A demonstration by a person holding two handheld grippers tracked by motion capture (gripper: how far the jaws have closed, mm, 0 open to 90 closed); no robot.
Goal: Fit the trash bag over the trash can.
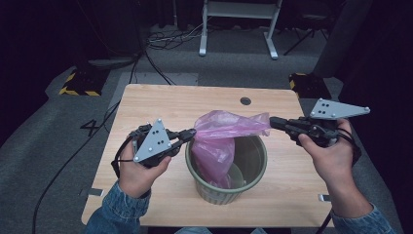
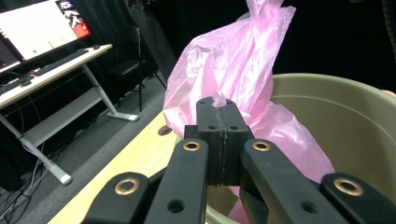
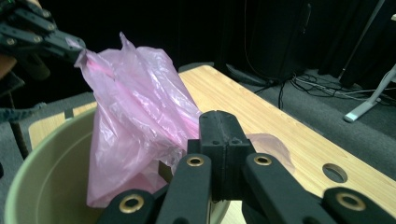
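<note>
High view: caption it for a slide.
Two hand-held grippers, left and right, stretch a pink bag over a green bin.

Beyond the light wooden table [image 1: 160, 102] we see a white metal desk frame [image 1: 238, 24], tangled black cables [image 1: 165, 41], and yellow-black striped blocks [image 1: 78, 84] flanking its far corners.

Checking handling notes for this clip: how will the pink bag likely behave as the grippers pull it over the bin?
Probably floppy: the bag sags into the bin between the left gripper and right gripper. Likely very light: thin, see-through, crumpled film. It may slip or tear, since each gripper pinches only a small edge.
</note>
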